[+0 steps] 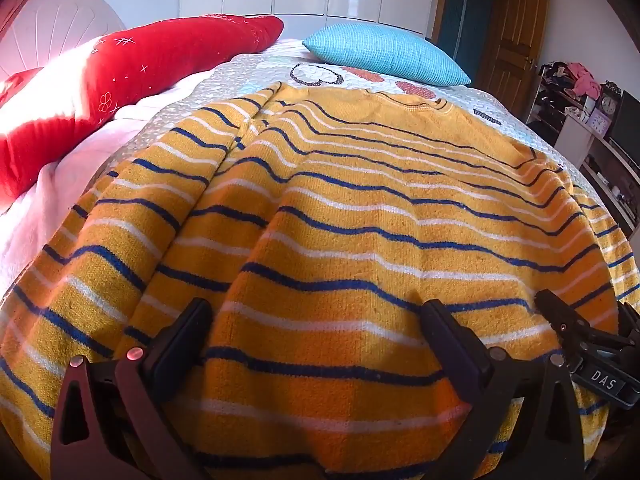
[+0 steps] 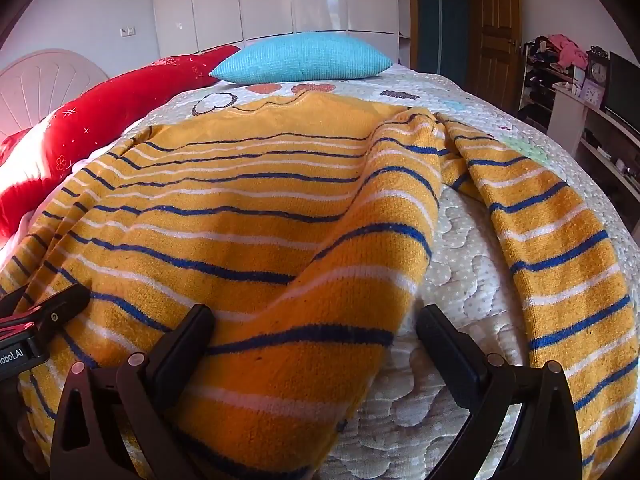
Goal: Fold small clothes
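Note:
A yellow sweater with blue and white stripes [image 1: 340, 208] lies spread on the bed, neck toward the pillows. It also shows in the right wrist view [image 2: 224, 216]. Its left sleeve [image 1: 160, 184] lies along the body. Its right sleeve [image 2: 560, 248] bends down the right side. My left gripper [image 1: 316, 312] is open, jaws wide, low over the sweater's lower body. My right gripper [image 2: 316, 320] is open over the sweater's right hem edge, with bedspread showing under its right finger [image 2: 448, 344]. The right gripper's tip shows in the left wrist view [image 1: 560, 316].
The quilted white bedspread [image 2: 460, 280] covers the bed. A turquoise pillow [image 1: 384, 54] and a red blanket [image 1: 120, 76] lie at the far side. A shelf unit with clocks [image 1: 600, 120] stands to the right, and a wooden door [image 1: 516, 40] is behind.

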A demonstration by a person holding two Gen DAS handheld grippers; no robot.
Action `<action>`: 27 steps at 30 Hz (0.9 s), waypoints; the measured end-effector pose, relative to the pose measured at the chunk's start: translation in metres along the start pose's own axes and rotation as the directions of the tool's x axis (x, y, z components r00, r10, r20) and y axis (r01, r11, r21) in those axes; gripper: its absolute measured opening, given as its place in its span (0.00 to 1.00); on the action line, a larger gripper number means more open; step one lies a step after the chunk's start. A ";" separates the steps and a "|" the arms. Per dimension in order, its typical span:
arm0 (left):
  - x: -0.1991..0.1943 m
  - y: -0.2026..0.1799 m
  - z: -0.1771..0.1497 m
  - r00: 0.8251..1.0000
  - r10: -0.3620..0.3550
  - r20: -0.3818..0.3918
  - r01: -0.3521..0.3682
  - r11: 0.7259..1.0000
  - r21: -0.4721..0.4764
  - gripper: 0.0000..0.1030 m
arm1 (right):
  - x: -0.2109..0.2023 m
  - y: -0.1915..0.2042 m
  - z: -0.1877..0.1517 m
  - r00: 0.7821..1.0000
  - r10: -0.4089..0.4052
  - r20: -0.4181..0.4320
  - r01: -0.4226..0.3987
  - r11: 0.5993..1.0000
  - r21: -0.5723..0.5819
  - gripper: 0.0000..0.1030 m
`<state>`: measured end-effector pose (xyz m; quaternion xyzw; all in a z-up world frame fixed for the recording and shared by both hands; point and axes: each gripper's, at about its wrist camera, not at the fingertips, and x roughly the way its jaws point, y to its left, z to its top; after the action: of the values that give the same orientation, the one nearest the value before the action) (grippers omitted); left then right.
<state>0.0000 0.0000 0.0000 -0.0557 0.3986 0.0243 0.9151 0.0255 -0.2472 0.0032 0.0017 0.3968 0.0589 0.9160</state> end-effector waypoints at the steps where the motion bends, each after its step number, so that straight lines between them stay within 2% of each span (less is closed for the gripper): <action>1: 0.000 0.000 0.000 1.000 0.000 0.000 0.000 1.000 0.000 1.00 | 0.000 0.000 0.000 1.000 0.000 0.001 0.000 1.000 0.000 1.00; 27: 0.000 0.000 0.000 1.000 0.000 0.001 0.000 1.000 0.000 1.00 | -0.001 0.000 -0.002 1.000 -0.001 0.004 0.001 1.000 0.000 1.00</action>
<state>-0.0001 0.0002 0.0001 -0.0555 0.3979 0.0242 0.9154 0.0232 -0.2475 0.0022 0.0015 0.3951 0.0583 0.9168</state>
